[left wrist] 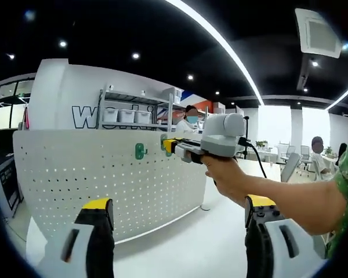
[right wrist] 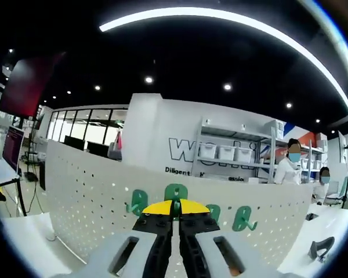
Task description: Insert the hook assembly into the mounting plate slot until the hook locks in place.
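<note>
At the bottom of the left gripper view, the left hand-held gripper (left wrist: 177,211) has its yellow-tipped jaws spread wide, with nothing between them but the white tabletop (left wrist: 191,243) beyond. Ahead stands the white perforated mounting plate (left wrist: 75,174), upright, with a green hook (left wrist: 140,152) fixed near its top edge at centre frame. From the right of that view a hand (left wrist: 232,176) brings in the right hand-held gripper (left wrist: 169,145), its yellow tip at the plate's upper edge, just right of that hook. In the right gripper view, low at centre, the jaws are closed nearly together on a small green hook assembly (right wrist: 176,191) right at the plate's face; more green hooks sit on the plate beside it, one to the left (right wrist: 137,202), others to the right (right wrist: 243,219).
</note>
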The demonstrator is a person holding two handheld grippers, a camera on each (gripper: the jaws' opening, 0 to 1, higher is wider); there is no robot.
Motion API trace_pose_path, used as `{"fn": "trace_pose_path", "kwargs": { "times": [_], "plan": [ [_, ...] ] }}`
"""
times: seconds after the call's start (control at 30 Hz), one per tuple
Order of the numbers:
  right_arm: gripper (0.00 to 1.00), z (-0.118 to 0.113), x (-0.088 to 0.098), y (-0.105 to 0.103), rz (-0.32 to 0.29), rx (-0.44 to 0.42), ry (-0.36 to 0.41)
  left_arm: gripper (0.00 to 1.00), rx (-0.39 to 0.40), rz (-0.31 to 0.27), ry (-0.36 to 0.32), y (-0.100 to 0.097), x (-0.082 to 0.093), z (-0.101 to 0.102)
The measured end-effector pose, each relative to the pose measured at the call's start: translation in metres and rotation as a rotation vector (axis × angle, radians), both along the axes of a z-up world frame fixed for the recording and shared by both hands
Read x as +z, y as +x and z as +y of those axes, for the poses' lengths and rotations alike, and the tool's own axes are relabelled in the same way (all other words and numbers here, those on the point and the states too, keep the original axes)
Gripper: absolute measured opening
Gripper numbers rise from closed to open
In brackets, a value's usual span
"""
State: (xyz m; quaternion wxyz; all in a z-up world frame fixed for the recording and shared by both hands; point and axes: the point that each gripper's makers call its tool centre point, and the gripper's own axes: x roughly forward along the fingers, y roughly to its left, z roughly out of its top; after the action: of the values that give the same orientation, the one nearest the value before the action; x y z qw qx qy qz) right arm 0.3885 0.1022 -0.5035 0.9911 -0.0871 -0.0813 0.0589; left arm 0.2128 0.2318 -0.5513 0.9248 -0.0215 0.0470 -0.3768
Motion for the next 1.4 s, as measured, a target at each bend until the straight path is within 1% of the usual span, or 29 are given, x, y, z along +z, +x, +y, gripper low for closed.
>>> {"fn": "trace_pose_path", "kwargs": {
  "times": [0.17, 0.4, 0.67, 0.87, 1.0, 1.4],
  "plan": [
    [0.01, 0.001, -0.006, 0.007, 0.002, -0.008, 0.008, 0.96, 0.003, 0.009, 0.002, 0.002, -0.003, 0.001],
    [0.01, 0.001, -0.008, 0.015, -0.005, -0.017, 0.018, 0.96, 0.009, 0.013, 0.006, 0.005, -0.005, 0.004],
    [0.01, -0.002, -0.009, 0.02, -0.011, -0.03, 0.027, 0.95, 0.012, 0.022, 0.003, 0.007, -0.007, 0.006],
    [0.01, -0.004, -0.012, 0.022, -0.004, -0.032, 0.04, 0.94, 0.01, 0.028, 0.001, 0.009, -0.009, 0.007],
    [0.01, -0.003, -0.012, 0.024, -0.009, -0.032, 0.03, 0.94, 0.011, 0.031, -0.001, 0.01, -0.01, 0.008],
    [0.01, -0.003, -0.014, 0.028, -0.009, -0.032, 0.031, 0.93, 0.015, 0.037, -0.005, 0.013, -0.012, 0.011]
  ]
}}
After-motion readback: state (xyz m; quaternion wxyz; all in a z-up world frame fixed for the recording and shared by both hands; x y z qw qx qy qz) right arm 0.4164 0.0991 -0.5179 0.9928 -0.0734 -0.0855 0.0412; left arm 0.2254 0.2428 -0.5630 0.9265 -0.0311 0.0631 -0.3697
